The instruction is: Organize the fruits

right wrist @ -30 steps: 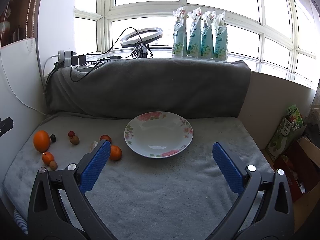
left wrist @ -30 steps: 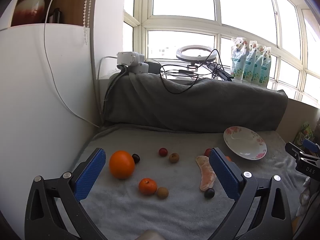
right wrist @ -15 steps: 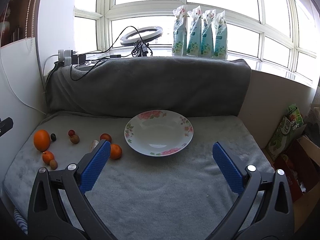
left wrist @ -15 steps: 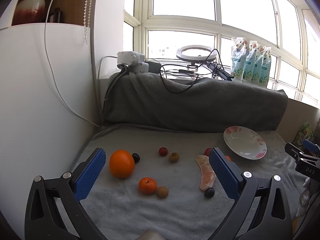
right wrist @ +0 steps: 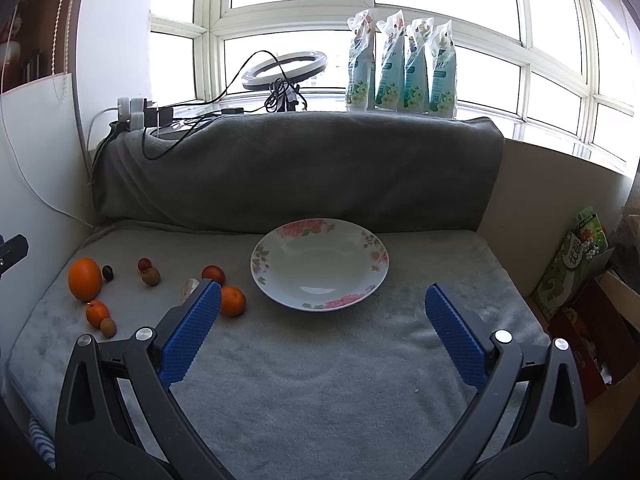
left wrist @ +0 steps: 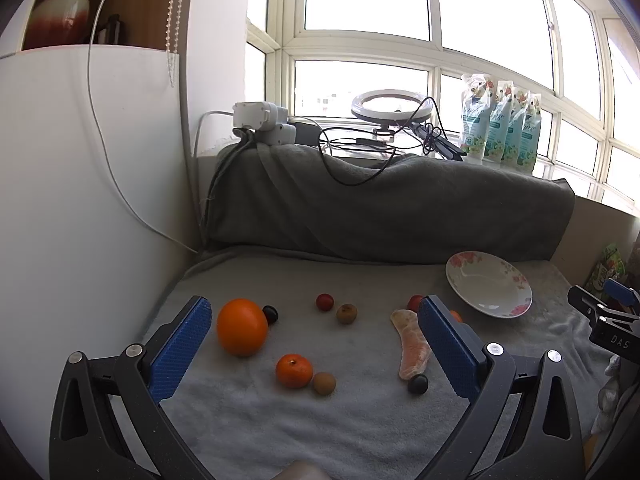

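A grey plush blanket (right wrist: 320, 380) is spread over the whole lower part of both views, and a darker grey cloth-covered bolster (right wrist: 296, 168) is seen across the middle, under the window. A white round ceramic plate with pink flowers on its rim (right wrist: 378, 258) is placed at the centre of the right wrist view, and nothing is seen inside it; in the left wrist view it is found at the right of the middle (left wrist: 516, 280).

The left gripper with blue ribbed pads (left wrist: 312, 348) is held with its fingers wide apart at the bottom of the left wrist view, and nothing is clamped between them. The right gripper with the same blue pads (right wrist: 322, 328) is also spread open at the bottom of its view, just before the plate, and it is empty.

The fruits are scattered on the blanket, left of the plate. A large round orange (left wrist: 242, 332) is seen at the lower left, with a small dark grape (left wrist: 270, 314) touching it. A peeled pale orange citrus segment (left wrist: 412, 344) is laid beside the right finger of the left gripper. A small mandarin (left wrist: 294, 371) and a little brown round fruit (left wrist: 324, 383) are set together in the lower centre. A small red round fruit (left wrist: 325, 302) and a second brown round fruit (left wrist: 346, 313) are placed further back, and another dark grape (left wrist: 418, 384) is found below the segment.
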The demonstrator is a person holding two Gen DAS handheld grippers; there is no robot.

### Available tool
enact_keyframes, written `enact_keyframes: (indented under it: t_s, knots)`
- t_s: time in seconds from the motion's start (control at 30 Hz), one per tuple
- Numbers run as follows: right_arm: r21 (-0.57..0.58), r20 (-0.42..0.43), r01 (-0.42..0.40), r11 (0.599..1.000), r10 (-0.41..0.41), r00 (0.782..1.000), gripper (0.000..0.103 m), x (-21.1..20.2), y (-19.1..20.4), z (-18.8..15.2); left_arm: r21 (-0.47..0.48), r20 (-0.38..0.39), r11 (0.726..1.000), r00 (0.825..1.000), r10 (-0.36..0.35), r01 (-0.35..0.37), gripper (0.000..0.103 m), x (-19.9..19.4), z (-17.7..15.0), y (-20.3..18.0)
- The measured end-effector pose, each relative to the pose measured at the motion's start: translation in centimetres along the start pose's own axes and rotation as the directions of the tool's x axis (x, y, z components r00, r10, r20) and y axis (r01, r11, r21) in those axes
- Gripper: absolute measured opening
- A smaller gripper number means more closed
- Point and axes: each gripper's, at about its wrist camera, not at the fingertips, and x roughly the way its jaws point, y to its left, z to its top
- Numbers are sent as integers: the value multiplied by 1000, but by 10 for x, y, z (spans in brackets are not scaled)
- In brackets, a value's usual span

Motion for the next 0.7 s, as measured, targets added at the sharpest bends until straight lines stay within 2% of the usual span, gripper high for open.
enact_keyframes:
  t_s: [0.7]
  knots:
    - [0, -4, -1, 1000, 1, 1000, 103, 1, -1, 0, 0, -2, 1000, 1000, -2, 2, 102, 0, -1, -1]
